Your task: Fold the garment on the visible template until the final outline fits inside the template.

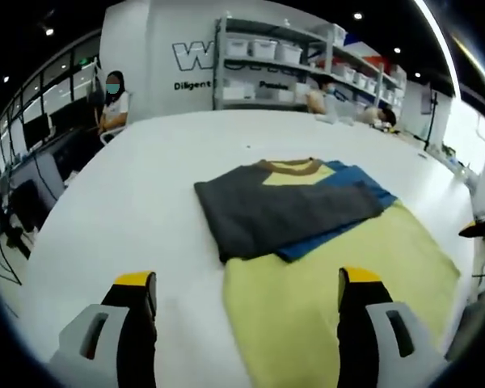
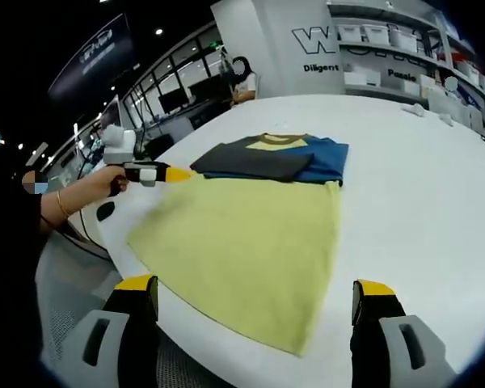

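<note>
A folded garment (image 1: 287, 206) lies on the white table (image 1: 145, 194), and everything else is placed here relative to it. It is a T-shirt with a dark grey panel on top, blue fabric showing beneath along one side, and a yellow patch framed by a brown collar at its far edge. The garment rests partly on a pale yellow template (image 1: 331, 299), a flat sheet spread over the table on the near side of the garment; the garment's near edge overlaps the far edge of that sheet, while its collar end lies on bare table beyond the sheet.

In the left gripper view, the left gripper (image 1: 246, 303) hovers on the near side of the garment with its yellow-tipped jaws spread wide and nothing between them; one jaw is over bare table, the other over the template.

In the right gripper view, the right gripper (image 2: 255, 303) is likewise held on the near side of the garment, above the template's near corner, its jaws wide apart and holding nothing. The same view shows the left gripper just beside the garment, its yellow tip close to the corner of the dark panel, held by a person's hand (image 2: 113, 182).

Beyond the garment stand shelves (image 1: 299, 61) with white bins, and a seated person (image 1: 113, 101) is at the table's far edge.
</note>
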The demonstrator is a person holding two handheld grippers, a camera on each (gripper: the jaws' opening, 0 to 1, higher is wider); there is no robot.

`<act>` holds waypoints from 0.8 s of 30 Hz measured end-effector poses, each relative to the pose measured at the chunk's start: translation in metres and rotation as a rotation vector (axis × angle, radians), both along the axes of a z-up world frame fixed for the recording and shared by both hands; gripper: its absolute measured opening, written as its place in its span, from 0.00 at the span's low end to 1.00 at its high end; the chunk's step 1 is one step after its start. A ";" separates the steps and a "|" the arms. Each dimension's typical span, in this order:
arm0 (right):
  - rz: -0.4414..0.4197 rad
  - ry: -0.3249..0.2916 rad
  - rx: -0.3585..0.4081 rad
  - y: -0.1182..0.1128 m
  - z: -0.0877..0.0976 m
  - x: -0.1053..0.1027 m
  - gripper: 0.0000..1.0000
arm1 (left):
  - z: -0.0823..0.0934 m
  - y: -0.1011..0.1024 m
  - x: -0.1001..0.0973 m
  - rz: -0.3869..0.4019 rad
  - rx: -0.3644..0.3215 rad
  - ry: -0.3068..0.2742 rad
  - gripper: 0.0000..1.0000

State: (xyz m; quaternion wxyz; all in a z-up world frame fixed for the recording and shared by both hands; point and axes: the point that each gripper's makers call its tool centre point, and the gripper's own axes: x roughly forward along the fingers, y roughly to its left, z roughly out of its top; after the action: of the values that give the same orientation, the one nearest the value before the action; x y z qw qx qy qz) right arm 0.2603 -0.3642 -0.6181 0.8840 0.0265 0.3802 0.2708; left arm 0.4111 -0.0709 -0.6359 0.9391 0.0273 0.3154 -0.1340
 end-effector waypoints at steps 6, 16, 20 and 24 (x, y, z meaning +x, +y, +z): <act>0.009 0.003 -0.007 0.001 -0.001 -0.004 0.99 | 0.000 -0.004 -0.025 -0.031 0.015 0.029 0.96; 0.020 0.017 -0.014 0.000 -0.006 -0.013 0.99 | -0.001 -0.005 -0.065 -0.043 0.013 0.084 0.96; 0.017 0.022 -0.016 -0.001 -0.007 -0.015 0.99 | -0.001 -0.007 -0.075 -0.053 0.021 0.097 0.96; 0.020 0.030 -0.020 -0.002 -0.011 -0.019 0.99 | -0.001 -0.007 -0.086 -0.055 0.015 0.108 0.93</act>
State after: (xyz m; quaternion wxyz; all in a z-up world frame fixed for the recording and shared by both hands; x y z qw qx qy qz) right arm 0.2418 -0.3659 -0.6295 0.8757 0.0176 0.3963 0.2753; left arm 0.3248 -0.0774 -0.6373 0.9164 0.0356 0.3658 -0.1584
